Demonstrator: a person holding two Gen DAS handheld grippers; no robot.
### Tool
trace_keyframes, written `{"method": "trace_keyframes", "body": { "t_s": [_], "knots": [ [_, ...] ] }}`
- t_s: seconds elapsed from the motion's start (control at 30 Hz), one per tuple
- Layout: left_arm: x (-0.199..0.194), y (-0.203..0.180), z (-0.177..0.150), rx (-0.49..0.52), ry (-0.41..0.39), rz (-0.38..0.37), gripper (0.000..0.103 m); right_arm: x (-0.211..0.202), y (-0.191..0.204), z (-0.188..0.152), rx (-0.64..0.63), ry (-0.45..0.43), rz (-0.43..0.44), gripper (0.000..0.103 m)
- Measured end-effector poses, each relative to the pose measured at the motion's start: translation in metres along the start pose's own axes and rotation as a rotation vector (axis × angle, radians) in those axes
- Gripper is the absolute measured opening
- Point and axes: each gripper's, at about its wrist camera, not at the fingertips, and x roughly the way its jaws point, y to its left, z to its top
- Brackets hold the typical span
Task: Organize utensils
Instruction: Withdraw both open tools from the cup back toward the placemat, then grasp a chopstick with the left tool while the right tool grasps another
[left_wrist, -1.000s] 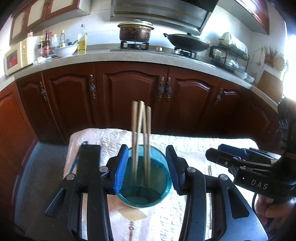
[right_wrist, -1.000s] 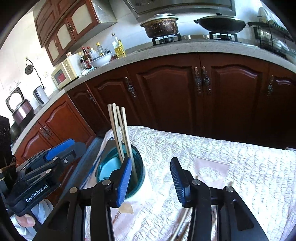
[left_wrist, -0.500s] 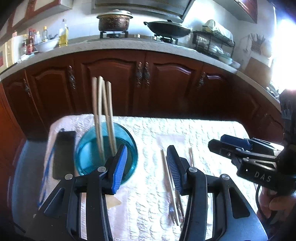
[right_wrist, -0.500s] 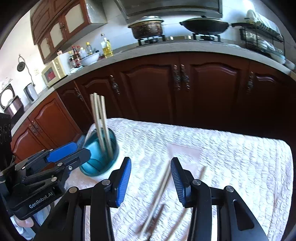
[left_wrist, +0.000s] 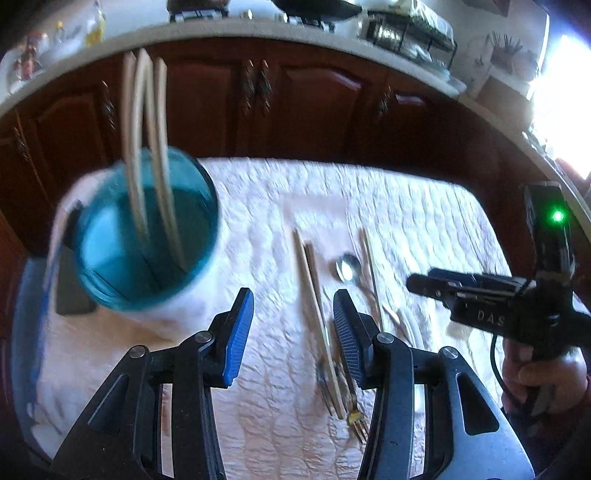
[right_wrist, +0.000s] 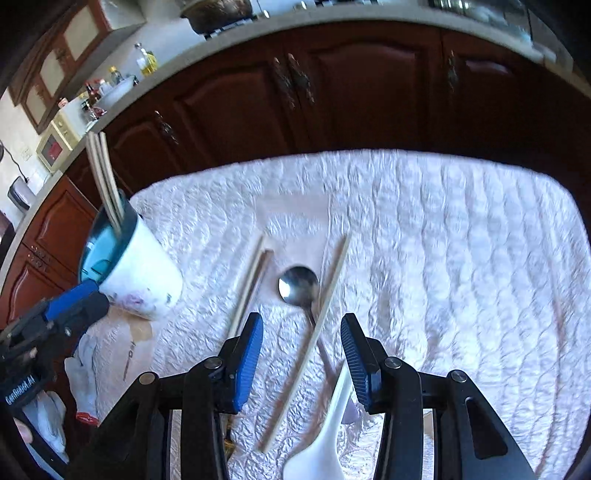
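Here, both the left gripper (left_wrist: 293, 334) and the right gripper (right_wrist: 302, 358) hang spread (empty) over loose chopsticks (right_wrist: 308, 347), with the utensil cup (right_wrist: 138, 275) at far left.

Chopsticks (left_wrist: 147, 147) in cup (left_wrist: 147, 240), spoon (right_wrist: 299, 286) right.

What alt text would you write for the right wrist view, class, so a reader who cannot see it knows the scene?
The open right gripper hovers over a white quilted cloth where a loose chopstick, a metal spoon and a white plastic spoon lie. At left, a cup holds upright chopsticks.
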Motion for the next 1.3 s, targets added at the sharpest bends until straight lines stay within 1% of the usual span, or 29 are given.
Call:
{"method": "trace_keyframes", "body": {
  "t_s": [0.03, 0.07, 0.13, 0.23, 0.3, 0.37, 0.47, 0.53, 0.6, 0.67, 0.77, 0.83, 0.97, 1.03, 1.17, 1.2, 1.27, 1.3],
  "knots": [
    [0.009, -0.001, -0.003, -0.003, 0.026, -0.017, 0.044, 0.003, -0.002, 0.001, 0.000, 0.006, 0.004, 0.042],
    [0.014, -0.002, -0.004, -0.007, 0.043, -0.030, 0.044, 0.007, -0.004, 0.001, -0.002, 0.014, 0.004, 0.039],
    [0.027, -0.004, -0.008, -0.014, 0.076, -0.053, 0.044, 0.011, -0.007, -0.001, -0.003, 0.026, -0.004, 0.038],
    [0.049, -0.009, -0.012, -0.008, 0.127, -0.061, 0.042, 0.017, -0.008, -0.003, 0.007, 0.036, -0.004, 0.038],
    [0.063, -0.013, -0.014, -0.007, 0.160, -0.069, 0.036, 0.020, -0.010, -0.004, 0.010, 0.042, -0.004, 0.038],
    [0.076, -0.015, -0.016, -0.010, 0.195, -0.072, 0.023, 0.022, -0.011, -0.004, 0.010, 0.045, 0.003, 0.037],
    [0.095, -0.013, -0.020, -0.036, 0.252, -0.090, 0.016, 0.027, -0.014, -0.004, 0.014, 0.051, 0.013, 0.036],
    [0.103, -0.011, -0.024, -0.051, 0.273, -0.106, 0.013, 0.033, -0.015, -0.002, 0.024, 0.056, 0.015, 0.035],
    [0.102, -0.008, -0.026, -0.060, 0.267, -0.119, 0.010, 0.043, -0.017, 0.000, 0.042, 0.062, 0.021, 0.035],
    [0.098, -0.007, -0.027, -0.057, 0.253, -0.102, 0.007, 0.049, -0.020, 0.005, 0.061, 0.070, 0.034, 0.032],
    [0.087, -0.001, -0.028, -0.052, 0.235, -0.101, 0.005, 0.059, -0.024, 0.012, 0.079, 0.079, 0.045, 0.026],
    [0.080, 0.006, -0.032, -0.049, 0.233, -0.096, 0.005, 0.065, -0.027, 0.017, 0.096, 0.075, 0.055, 0.025],
    [0.061, 0.021, -0.048, -0.037, 0.239, -0.082, 0.005, 0.077, -0.037, 0.029, 0.131, 0.084, 0.051, 0.025],
    [0.054, 0.028, -0.060, -0.037, 0.260, -0.070, 0.005, 0.083, -0.042, 0.035, 0.149, 0.086, 0.051, 0.025],
    [0.049, 0.033, -0.071, -0.024, 0.281, -0.050, 0.005, 0.093, -0.048, 0.047, 0.167, 0.099, 0.058, 0.025],
    [0.049, 0.032, -0.070, -0.020, 0.279, -0.047, 0.007, 0.096, -0.049, 0.050, 0.170, 0.103, 0.058, 0.025],
    [0.051, 0.031, -0.065, -0.016, 0.262, -0.033, 0.018, 0.101, -0.050, 0.056, 0.175, 0.108, 0.055, 0.025],
    [0.053, 0.028, -0.060, -0.012, 0.251, -0.025, 0.020, 0.104, -0.049, 0.060, 0.176, 0.110, 0.054, 0.025]
  ]
}}
